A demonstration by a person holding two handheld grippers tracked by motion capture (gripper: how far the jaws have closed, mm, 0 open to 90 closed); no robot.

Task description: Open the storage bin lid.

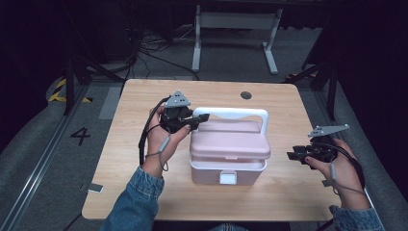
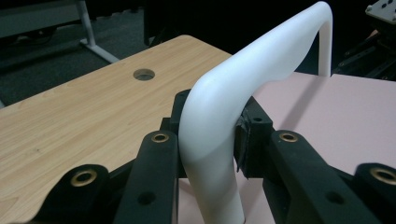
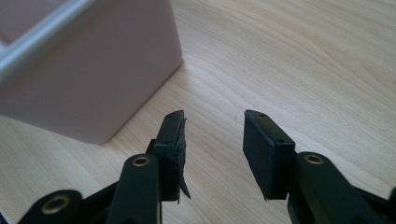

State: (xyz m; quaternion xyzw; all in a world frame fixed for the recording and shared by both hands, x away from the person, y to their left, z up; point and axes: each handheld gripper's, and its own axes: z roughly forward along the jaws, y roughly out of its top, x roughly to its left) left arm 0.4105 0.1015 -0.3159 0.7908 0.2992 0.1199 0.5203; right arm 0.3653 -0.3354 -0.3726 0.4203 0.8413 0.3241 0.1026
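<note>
Box (image 1: 229, 153) handle (image 2: 243, 88) sits clamped in the left gripper (image 2: 210, 135), its far post partly hidden; the right gripper (image 3: 212, 140), jaws apart, holds nothing beside the box.

Lighting was overhead and tight: the wooden table (image 1: 144, 192) was evenly lit, the floor and room around it fell off to near black. Shadows were soft, short ones under the pink box (image 1: 230, 151) on its near side. No hard glare; the white handle (image 2: 261, 74) ran bright but kept detail. High view was low-res and slightly soft. Gripper views were sharper at mid-range; the black jaws at the bottom edge blurred, and the box corner (image 3: 93, 70) was soft.
</note>
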